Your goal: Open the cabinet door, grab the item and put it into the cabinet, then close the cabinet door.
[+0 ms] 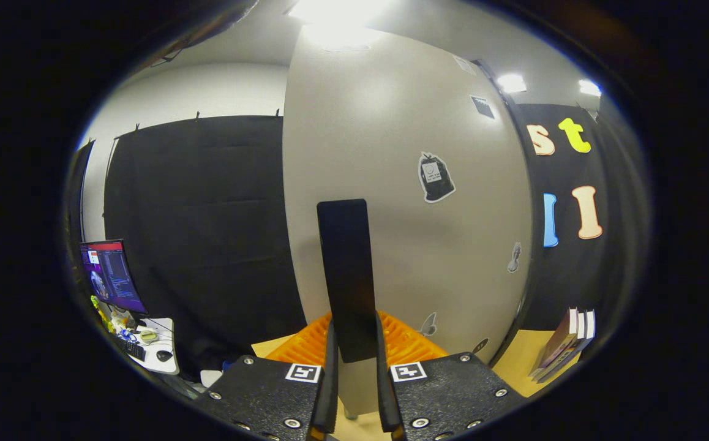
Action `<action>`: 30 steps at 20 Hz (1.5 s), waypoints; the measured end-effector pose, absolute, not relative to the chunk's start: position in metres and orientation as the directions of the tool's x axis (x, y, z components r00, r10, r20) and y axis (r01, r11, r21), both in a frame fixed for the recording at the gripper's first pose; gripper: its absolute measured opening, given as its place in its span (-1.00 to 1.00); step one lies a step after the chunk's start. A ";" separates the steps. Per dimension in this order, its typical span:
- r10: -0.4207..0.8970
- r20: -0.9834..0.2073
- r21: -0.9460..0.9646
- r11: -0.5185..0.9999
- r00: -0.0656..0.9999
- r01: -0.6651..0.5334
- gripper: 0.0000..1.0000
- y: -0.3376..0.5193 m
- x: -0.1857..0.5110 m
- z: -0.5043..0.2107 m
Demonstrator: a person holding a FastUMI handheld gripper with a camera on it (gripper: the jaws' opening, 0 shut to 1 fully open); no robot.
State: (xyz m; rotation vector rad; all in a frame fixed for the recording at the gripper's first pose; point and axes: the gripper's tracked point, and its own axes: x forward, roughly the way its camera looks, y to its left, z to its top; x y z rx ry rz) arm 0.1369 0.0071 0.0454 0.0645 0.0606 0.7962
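The gripper (354, 392) clamps the black handle (345, 275) (on the pale cabinet door (391, 153)) between both fingers.

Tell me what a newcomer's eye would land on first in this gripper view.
First, the tall black handle standing upright between the gripper fingers, which press on it from both sides. Behind it rises the pale cabinet door, dotted with stickers, with an orange rack low just beyond the fingers. Off to the side, a lit monitor glows above a cluttered desk.

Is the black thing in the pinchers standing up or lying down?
Standing up: the black slab rises straight between the gripper fingers.
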 end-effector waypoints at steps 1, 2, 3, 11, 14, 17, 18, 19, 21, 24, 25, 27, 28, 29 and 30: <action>0.714 -0.029 0.081 0.700 0.700 -0.710 -0.45 0.005 0.137 0.045; 0.711 -0.029 0.082 0.702 0.703 -0.707 -0.45 0.002 0.135 0.045; 0.708 -0.029 0.083 0.705 0.706 -0.704 -0.45 -0.001 0.135 0.045; 0.610 -0.019 0.175 0.782 0.792 -0.598 -0.26 -0.030 0.137 0.040; 0.536 0.012 0.172 0.831 0.844 -0.530 -0.07 -0.046 0.135 0.044; 0.450 0.024 0.152 0.881 0.893 -0.448 0.07 -0.066 0.138 0.043; 0.416 0.029 0.143 0.898 0.909 -0.416 0.09 -0.073 0.140 0.043; 0.382 0.033 0.133 0.914 0.924 -0.383 0.14 -0.081 0.145 0.042; 0.308 0.031 0.132 0.942 0.951 -0.309 0.26 -0.094 0.147 0.035; 0.210 0.006 0.122 0.970 0.978 -0.209 0.60 -0.105 0.131 0.007; 0.175 -0.002 0.117 0.978 0.985 -0.173 0.75 -0.107 0.123 -0.006; 0.102 -0.029 0.117 0.988 0.994 -0.098 0.80 -0.102 0.107 -0.037; 0.065 -0.035 0.131 0.990 0.997 -0.060 0.80 -0.098 0.097 -0.051; 0.024 -0.048 0.152 0.988 0.999 -0.017 0.80 -0.094 0.089 -0.068; -0.019 -0.058 0.173 0.984 0.998 0.028 0.80 -0.090 0.080 -0.085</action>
